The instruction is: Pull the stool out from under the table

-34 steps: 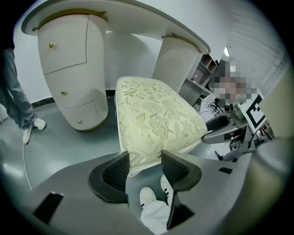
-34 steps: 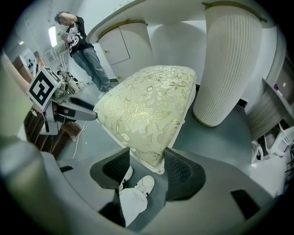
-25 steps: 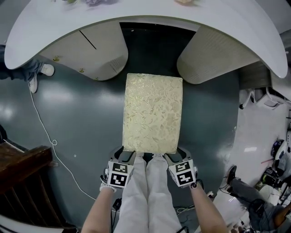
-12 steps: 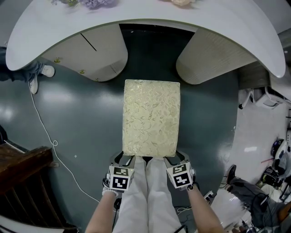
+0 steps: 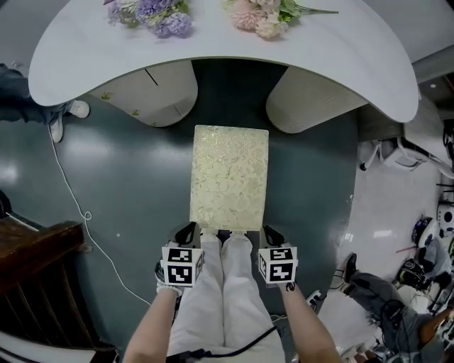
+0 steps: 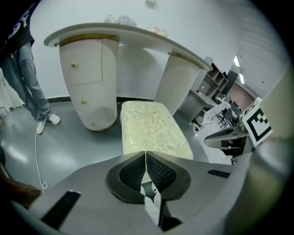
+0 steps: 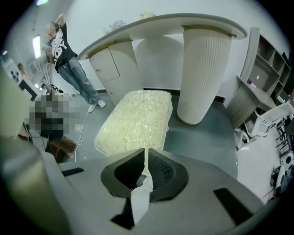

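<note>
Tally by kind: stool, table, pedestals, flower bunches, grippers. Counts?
Cream patterned rectangular stool: 1
White curved table: 1
Cream table pedestals, drawered pedestal and ribbed pedestal: 2
Flower bunches, purple bunch and pink bunch: 2
Grippers, left gripper and right gripper, jaws just closed, nothing between them: 2
Total: 8

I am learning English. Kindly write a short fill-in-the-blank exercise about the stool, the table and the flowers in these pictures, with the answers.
1. Two bunches of ___ lie on the white table.
2. In the head view, the purple bunch lies to the ___ of the pink bunch.
3. The stool stands wholly ___ from under the table.

Missing words: flowers; left; out
</note>
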The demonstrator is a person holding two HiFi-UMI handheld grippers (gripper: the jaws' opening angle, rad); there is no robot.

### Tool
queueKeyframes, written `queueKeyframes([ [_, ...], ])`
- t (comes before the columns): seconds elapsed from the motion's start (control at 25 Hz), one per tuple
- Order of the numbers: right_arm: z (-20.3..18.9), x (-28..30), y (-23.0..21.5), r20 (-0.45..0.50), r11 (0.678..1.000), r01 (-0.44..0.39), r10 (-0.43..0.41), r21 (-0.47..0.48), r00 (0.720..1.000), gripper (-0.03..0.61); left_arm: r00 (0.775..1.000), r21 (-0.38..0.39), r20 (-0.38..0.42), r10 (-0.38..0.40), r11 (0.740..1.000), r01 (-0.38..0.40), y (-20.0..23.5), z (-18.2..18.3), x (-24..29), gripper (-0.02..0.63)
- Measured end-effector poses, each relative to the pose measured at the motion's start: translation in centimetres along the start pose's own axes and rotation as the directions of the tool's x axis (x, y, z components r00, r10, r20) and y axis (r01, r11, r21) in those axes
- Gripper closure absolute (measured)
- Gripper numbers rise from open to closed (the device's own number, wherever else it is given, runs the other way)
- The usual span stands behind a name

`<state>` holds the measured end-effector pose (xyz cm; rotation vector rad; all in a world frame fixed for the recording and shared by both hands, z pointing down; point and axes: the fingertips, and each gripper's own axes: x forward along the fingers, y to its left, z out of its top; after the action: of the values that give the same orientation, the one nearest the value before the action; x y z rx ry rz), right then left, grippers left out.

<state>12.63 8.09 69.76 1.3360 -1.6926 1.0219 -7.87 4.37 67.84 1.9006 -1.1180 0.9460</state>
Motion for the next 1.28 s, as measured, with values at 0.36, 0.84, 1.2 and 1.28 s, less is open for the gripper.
queueKeyframes([
  [0.36, 10.1, -10.1, 3.5, 0.215, 0.994, -0.063, 0.08, -0.085, 0.973, 0.535, 0.985, 0.149, 0.132, -0.112, 0.985, 0.092, -3.2, 9.2, -8.6, 0.597],
  [0.84, 20.1, -23.0, 6.6, 0.445, 0.983, -0.066, 0.137, -0.17, 0.885, 0.538, 0.922, 0.302, 0.344, -0.18, 0.95, 0.073, -6.2, 21.1, -20.7, 0.597],
  [1.2, 23.9, -30.4, 7.6, 0.567, 0.98, -0.048, 0.15, -0.191, 0.81, 0.538, 0.844, 0.346, 0.488, -0.223, 0.937, 0.048, -8.7, 27.0, -28.4, 0.597],
  [1.28, 24.5, -31.9, 7.9, 0.587, 0.979, -0.044, 0.155, -0.198, 0.795, 0.538, 0.83, 0.358, 0.508, -0.231, 0.933, 0.04, -9.1, 27.8, -30.0, 0.597],
])
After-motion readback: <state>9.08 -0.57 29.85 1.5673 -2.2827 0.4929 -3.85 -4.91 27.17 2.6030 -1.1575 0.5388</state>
